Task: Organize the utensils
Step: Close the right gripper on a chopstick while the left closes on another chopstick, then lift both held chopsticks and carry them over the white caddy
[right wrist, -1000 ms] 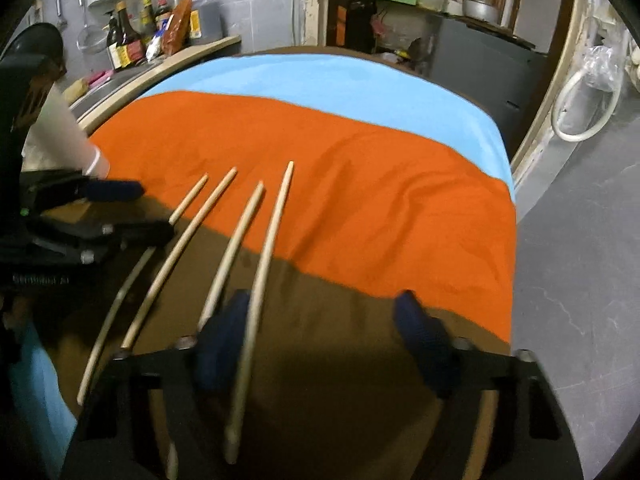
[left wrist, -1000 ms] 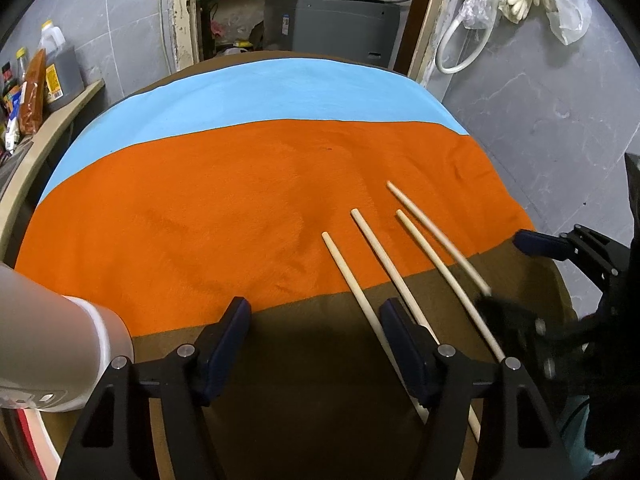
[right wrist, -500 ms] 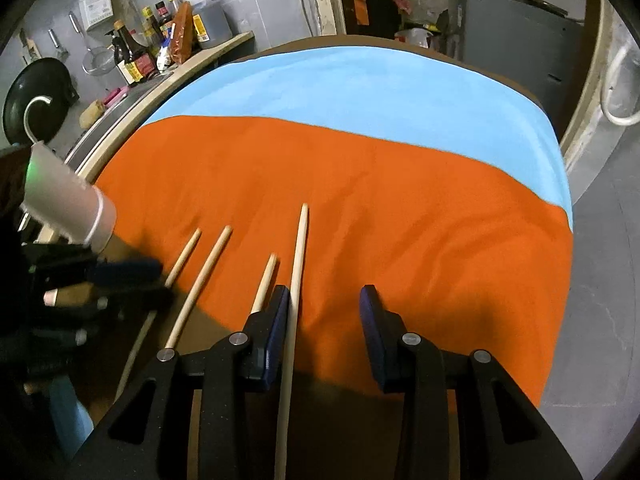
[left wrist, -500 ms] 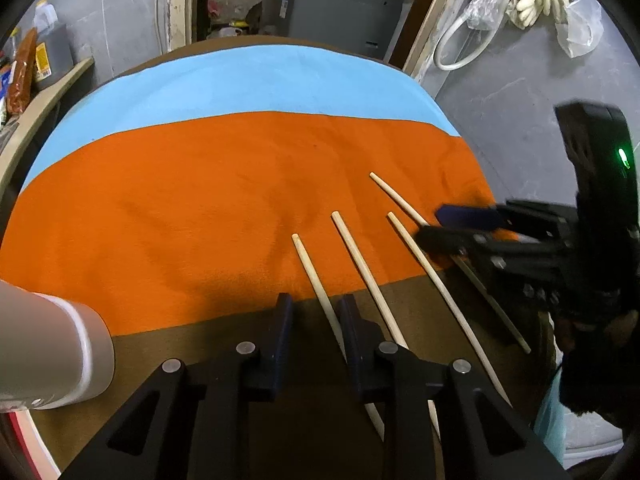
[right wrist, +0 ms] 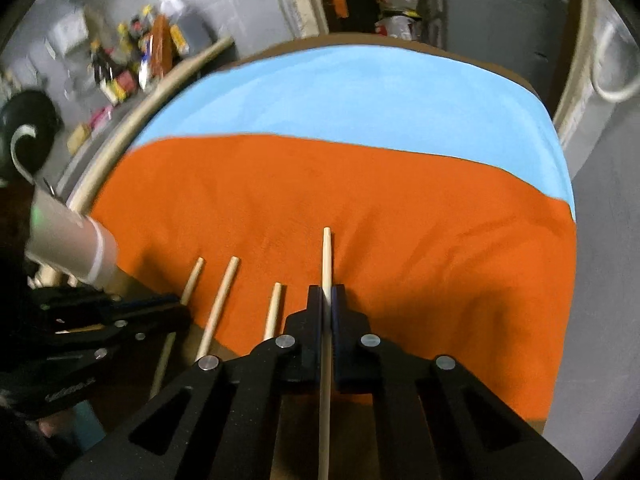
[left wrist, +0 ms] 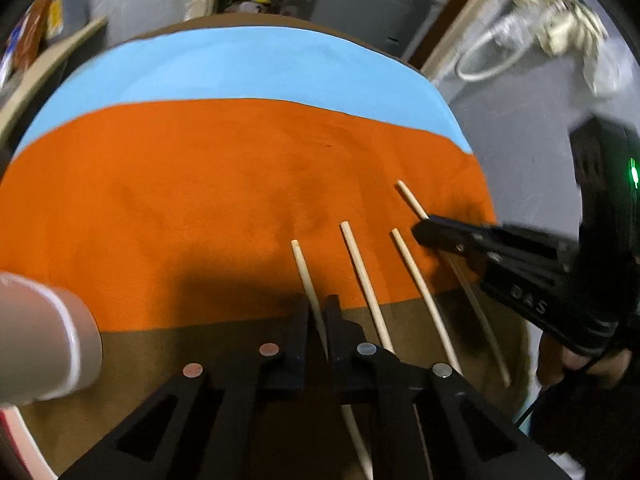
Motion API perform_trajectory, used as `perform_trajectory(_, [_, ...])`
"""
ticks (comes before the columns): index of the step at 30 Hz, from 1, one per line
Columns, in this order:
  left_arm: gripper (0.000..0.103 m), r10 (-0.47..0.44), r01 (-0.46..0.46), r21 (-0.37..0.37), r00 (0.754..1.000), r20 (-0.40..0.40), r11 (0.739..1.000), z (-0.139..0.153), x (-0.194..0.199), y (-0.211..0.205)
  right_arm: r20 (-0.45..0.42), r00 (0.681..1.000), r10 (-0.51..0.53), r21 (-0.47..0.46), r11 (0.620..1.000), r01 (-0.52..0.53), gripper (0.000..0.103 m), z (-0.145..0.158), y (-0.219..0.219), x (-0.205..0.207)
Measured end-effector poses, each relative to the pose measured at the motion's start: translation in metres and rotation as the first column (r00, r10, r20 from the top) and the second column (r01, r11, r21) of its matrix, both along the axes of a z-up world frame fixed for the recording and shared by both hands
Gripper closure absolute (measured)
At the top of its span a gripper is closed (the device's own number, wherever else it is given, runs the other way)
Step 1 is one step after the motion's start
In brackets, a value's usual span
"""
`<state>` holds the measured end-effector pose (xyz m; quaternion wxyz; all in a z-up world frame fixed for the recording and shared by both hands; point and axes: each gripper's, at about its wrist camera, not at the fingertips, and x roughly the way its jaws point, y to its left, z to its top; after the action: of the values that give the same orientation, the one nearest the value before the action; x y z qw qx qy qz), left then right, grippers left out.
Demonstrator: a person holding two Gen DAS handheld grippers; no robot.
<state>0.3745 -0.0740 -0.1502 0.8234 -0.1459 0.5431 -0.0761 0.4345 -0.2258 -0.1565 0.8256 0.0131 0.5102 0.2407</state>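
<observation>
Now four pale wooden chopsticks are seen lying roughly side by side on the desk (left wrist: 120, 184), which is covered by a cloth banded in light blue, orange and brown. Their far tips rest on the orange band while their near ends run back over the brown one.

The left claw (left wrist: 318, 316) is clamped shut on the leftmost chopstick (left wrist: 301, 262), which is pinched between the two black fingers, with its tip left pointing out ahead. The right claw (right wrist: 327, 300) is likewise closed on the rightmost chopstick (right wrist: 326, 256), which is held straight along the line of the fingers and reaches farthest onto the orange.

Between the two gripped sticks, the second chopstick (left wrist: 362, 272) and the third chopstick (left wrist: 412, 268) are left free on the cloth, apart from each other and from both claws.

A white cup (left wrist: 48, 340) is seen at the left edge of the desk, beside the left claw. Bottles (right wrist: 132, 60) are blurred on a shelf behind.
</observation>
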Motion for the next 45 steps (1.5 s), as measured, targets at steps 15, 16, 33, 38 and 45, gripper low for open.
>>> perform_trajectory(15, [0.098,0.082,-0.056,-0.081,0.932,0.353,0.995,0.084,-0.078,0.031,0.299,0.928,-0.221,0.299,0.945,0.129,0.099,0.075,-0.044,-0.107])
perform_trajectory(16, [0.098,0.087,-0.060,-0.084,0.924,0.371,0.995,0.090,-0.084,0.034,0.314,0.922,-0.228,0.306,0.943,0.129,0.099,0.081,-0.043,-0.110])
perform_trajectory(33, [0.098,0.181,-0.113,-0.151,0.789,0.586,0.982,0.199,-0.136,0.149,0.554,0.789,-0.266,0.433,0.901,0.000,0.099,0.192,0.071,-0.145])
perform_trajectory(38, [0.098,0.261,-0.223,-0.140,0.727,0.635,0.965,0.215,-0.146,0.209,0.592,0.757,-0.275,0.477,0.877,-0.054,0.099,0.212,0.116,-0.142])
perform_trajectory(45, [0.098,0.411,-0.376,-0.201,0.644,0.645,0.905,0.206,-0.138,0.275,0.642,0.686,-0.343,0.530,0.845,-0.074,0.099,0.226,0.163,-0.139])
